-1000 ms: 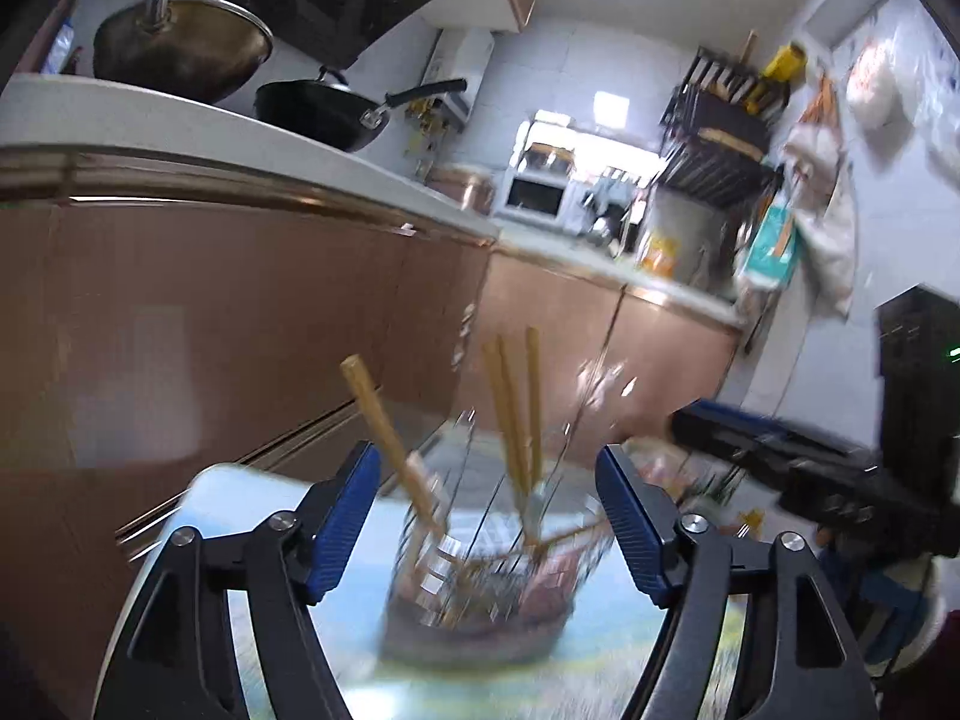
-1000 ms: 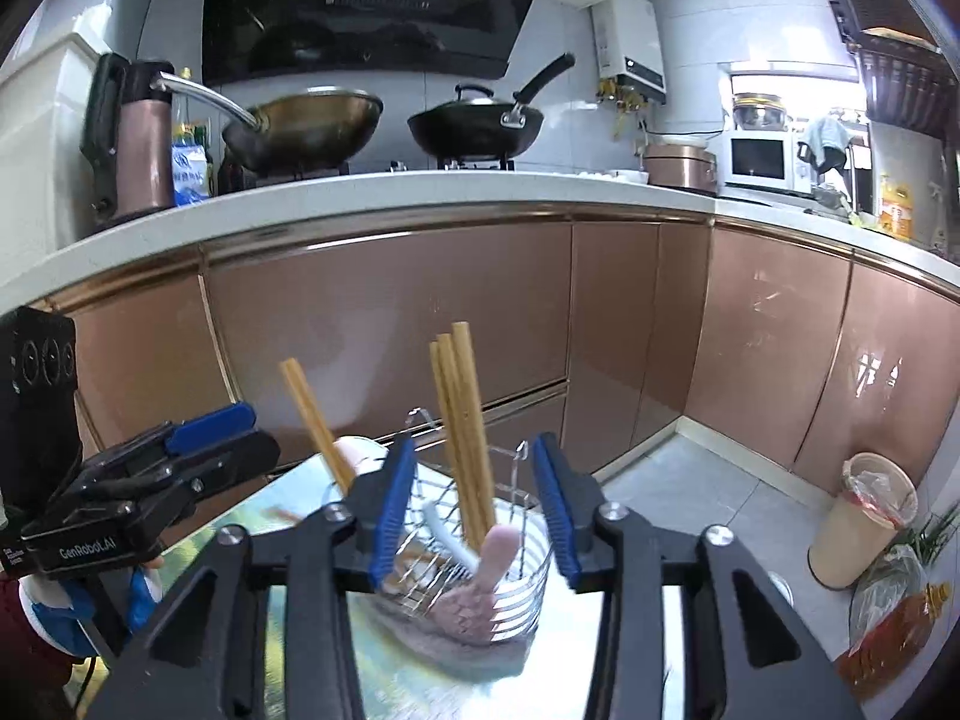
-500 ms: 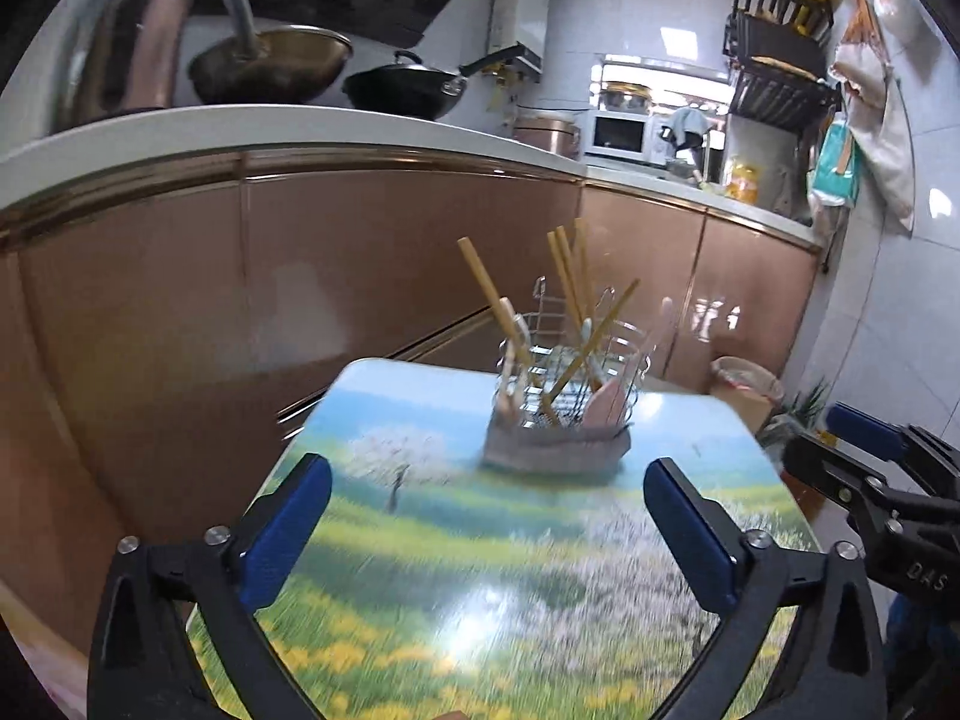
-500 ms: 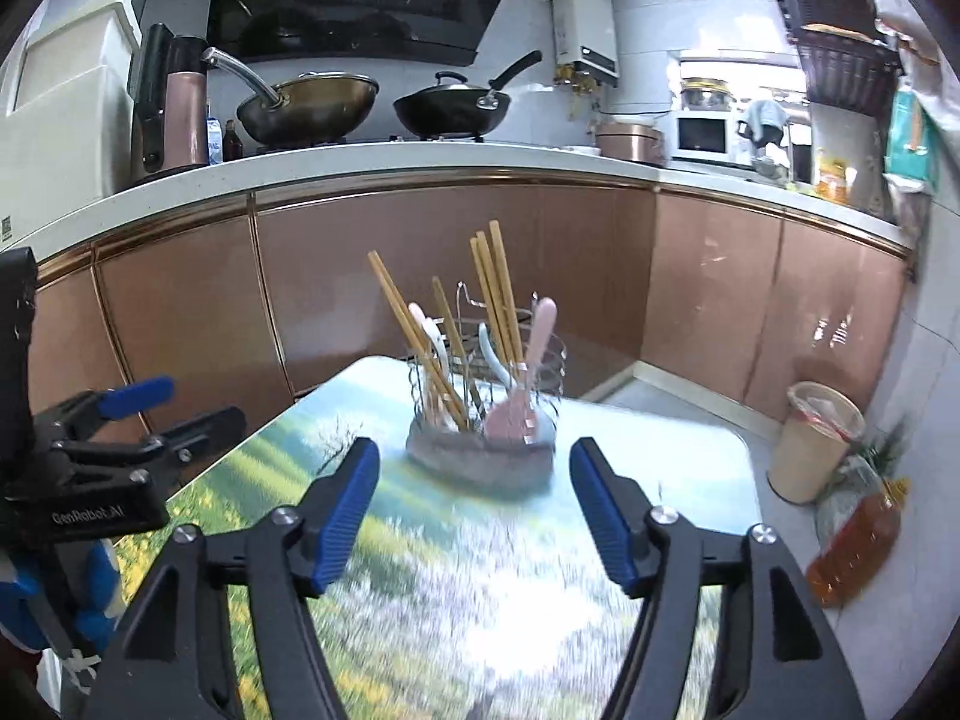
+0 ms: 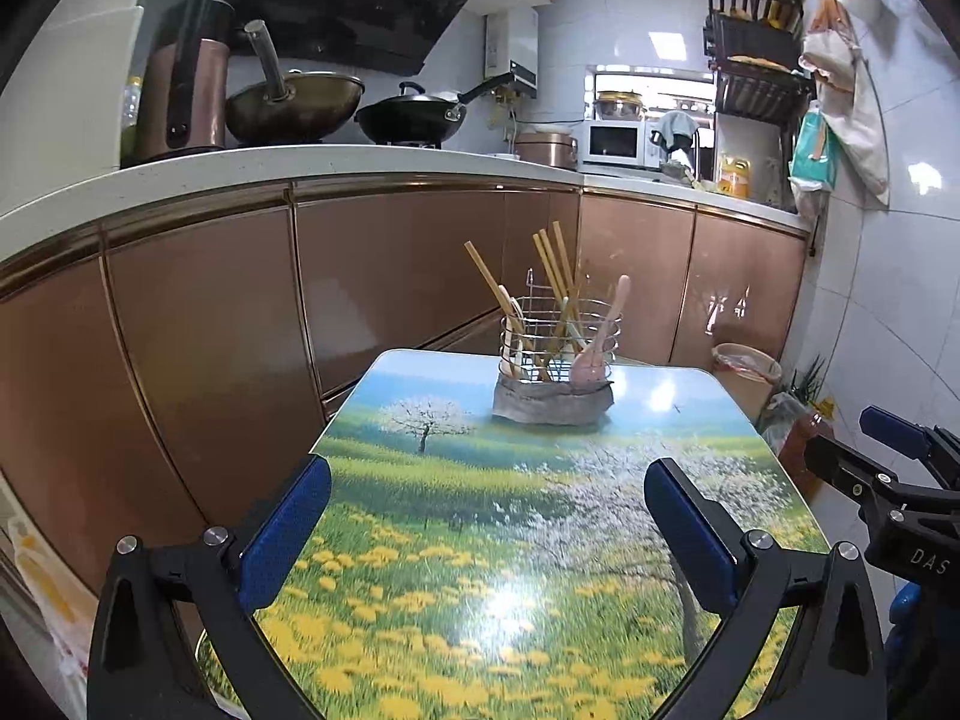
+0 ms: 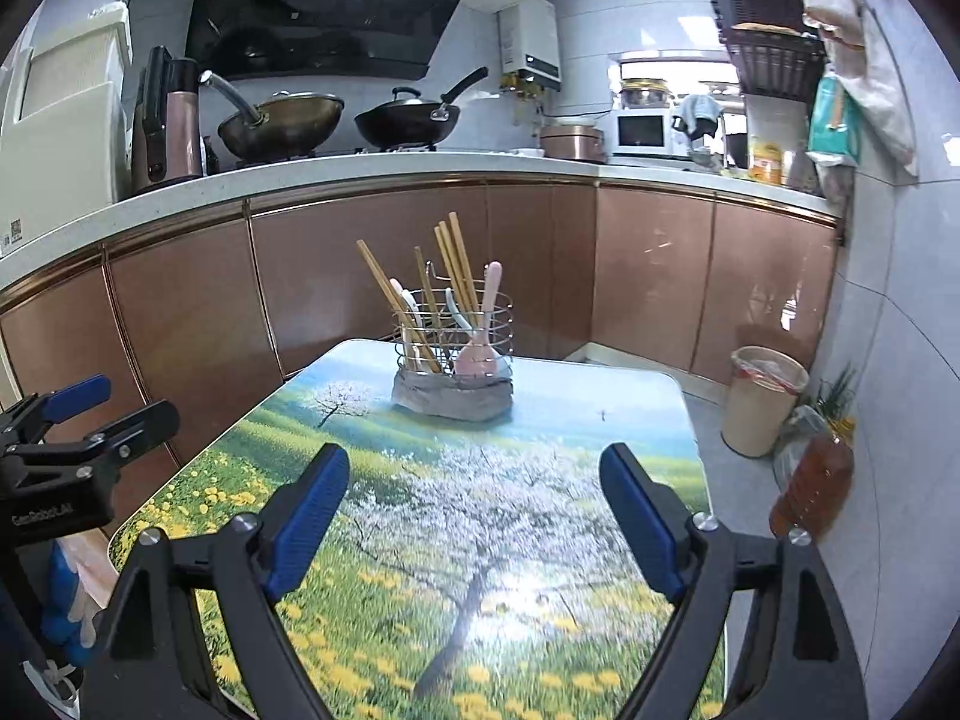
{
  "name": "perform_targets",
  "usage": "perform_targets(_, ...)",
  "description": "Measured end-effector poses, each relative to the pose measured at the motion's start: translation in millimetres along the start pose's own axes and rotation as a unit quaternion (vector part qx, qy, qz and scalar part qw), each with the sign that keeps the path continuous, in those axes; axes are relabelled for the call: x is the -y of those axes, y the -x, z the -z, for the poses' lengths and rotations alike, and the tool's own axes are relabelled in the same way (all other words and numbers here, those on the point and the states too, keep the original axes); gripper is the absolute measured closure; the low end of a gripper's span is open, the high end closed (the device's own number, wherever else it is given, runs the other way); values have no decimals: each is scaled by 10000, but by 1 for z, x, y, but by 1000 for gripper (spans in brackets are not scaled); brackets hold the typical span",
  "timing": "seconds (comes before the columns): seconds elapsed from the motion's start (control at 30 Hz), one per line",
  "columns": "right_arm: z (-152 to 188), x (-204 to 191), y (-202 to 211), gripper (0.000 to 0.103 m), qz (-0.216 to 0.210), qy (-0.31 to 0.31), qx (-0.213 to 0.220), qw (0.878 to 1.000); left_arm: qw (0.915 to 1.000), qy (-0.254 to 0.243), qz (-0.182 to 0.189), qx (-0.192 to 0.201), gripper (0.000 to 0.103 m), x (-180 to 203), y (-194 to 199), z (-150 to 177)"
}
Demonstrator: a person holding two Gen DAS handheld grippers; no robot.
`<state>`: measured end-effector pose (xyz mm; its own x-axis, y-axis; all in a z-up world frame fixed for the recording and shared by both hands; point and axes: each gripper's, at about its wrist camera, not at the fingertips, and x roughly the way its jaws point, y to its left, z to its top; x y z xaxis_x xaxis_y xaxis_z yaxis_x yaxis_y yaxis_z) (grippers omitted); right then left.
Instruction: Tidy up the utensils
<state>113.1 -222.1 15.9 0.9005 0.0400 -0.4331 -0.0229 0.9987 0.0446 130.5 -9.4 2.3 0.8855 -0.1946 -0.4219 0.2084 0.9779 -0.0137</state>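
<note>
A wire utensil holder stands on a grey cloth at the far end of the flower-print table. It holds several wooden chopsticks and pale spoons, one pink. It also shows in the right wrist view. My left gripper is open and empty over the near table. My right gripper is open and empty too, well short of the holder. Each gripper shows at the edge of the other's view.
Brown kitchen cabinets and a white counter with two woks run behind and left of the table. A bin and a bottle stand on the floor at the right, by the tiled wall.
Both grippers have pulled back from the utensil holder, which was between their fingers a second ago. Both have opened wider. The holder stays on the table with the utensils in it.
</note>
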Motion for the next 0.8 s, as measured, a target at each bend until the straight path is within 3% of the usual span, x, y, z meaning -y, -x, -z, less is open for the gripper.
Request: perform_targets(0.8, 40, 7, 54, 17, 339, -87, 105, 9993, 9999, -28, 0, -140, 0, 10, 51, 33)
